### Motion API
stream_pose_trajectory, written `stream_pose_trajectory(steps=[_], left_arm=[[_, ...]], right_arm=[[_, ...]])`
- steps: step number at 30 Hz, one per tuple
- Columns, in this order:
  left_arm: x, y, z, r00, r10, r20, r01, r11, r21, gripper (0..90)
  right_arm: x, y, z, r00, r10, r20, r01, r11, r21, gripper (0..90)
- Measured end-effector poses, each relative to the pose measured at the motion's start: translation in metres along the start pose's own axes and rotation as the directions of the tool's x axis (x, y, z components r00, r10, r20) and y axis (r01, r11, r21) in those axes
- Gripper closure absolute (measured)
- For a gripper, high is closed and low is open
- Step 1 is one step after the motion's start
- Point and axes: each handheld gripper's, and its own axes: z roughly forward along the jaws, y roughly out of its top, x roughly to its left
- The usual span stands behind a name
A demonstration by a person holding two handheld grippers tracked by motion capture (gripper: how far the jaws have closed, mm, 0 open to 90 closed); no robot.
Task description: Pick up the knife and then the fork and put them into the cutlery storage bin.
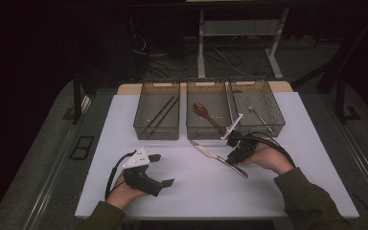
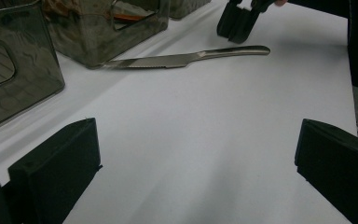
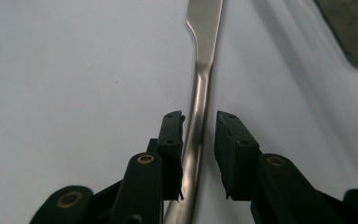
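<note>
A steel table knife (image 1: 219, 158) lies flat on the white table top (image 1: 196, 191), its blade toward the bins. In the left gripper view the knife (image 2: 186, 58) has a serrated edge. My right gripper (image 1: 233, 158) sits over the handle end; in its own view the knife's handle (image 3: 200, 84) runs between the jaws of the right gripper (image 3: 199, 123), with a gap beside the right pad, so it is open. My left gripper (image 1: 162, 169) rests at the front left, wide open with nothing between its jaws (image 2: 196, 135). The right gripper (image 2: 237, 28) hangs just behind the handle there.
Three smoky plastic bins stand in a row at the back: the left bin (image 1: 155, 135) holds dark chopsticks, the middle bin (image 1: 203, 135) a brown spoon (image 1: 202, 110), the right bin (image 1: 263, 129) a fork (image 1: 256, 112). The floor beyond is dark, with table legs and cables.
</note>
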Motion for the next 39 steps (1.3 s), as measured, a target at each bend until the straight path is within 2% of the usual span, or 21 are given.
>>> stream_pose_trajectory(steps=[3, 9, 16, 17, 22, 27, 33, 39], left_arm=[[0.0, 0.0, 0.0, 1.0, -0.004, 0.001, 0.004, 1.0, -0.001, 0.0], [0.0, 0.0, 0.0, 1.0, -0.004, 0.001, 0.004, 1.0, -0.002, 0.0], [0.0, 0.0, 0.001, 1.0, 0.0, 0.003, 0.0, 1.0, 0.0, 0.0], [0.0, 0.0, 0.001, 1.0, 0.0, 0.003, 0.0, 1.0, 0.001, 0.0], [0.0, 0.0, 0.001, 1.0, 0.001, 0.002, -0.001, 1.0, 0.001, 0.0], [-0.001, 0.0, 0.001, 1.0, 0.002, 0.002, -0.002, 1.0, 0.002, 0.0], [0.0, 0.0, 0.001, 1.0, 0.0, 0.002, 0.0, 1.0, 0.001, 0.0], [0.0, 0.0, 0.001, 1.0, -0.002, 0.002, 0.002, 1.0, 0.0, 0.0]], right_arm=[[0.001, 0.011, 0.008, 0.9998, 0.02, 0.004, -0.02, 0.999, 0.04, 71.4], [0.0, 0.021, 0.016, 0.9998, 0.017, 0.008, -0.017, 0.997, 0.076, 73.3], [0.005, 0.029, 0.021, 0.9989, -0.02, 0.043, 0.014, 0.993, 0.12, 76.3], [0.005, 0.03, 0.022, 0.9978, -0.037, 0.056, 0.03, 0.991, 0.13, 76.2], [0.01, 0.035, 0.024, 0.9945, -0.059, 0.086, 0.044, 0.985, 0.166, 76.9], [0.012, 0.037, 0.024, 0.993, -0.069, 0.096, 0.05, 0.982, 0.184, 78.8], [0.011, 0.036, 0.023, 0.9939, -0.066, 0.089, 0.05, 0.984, 0.171, 79.1], [0.006, 0.026, 0.016, 0.9977, -0.034, 0.058, 0.029, 0.995, 0.093, 79.1]])
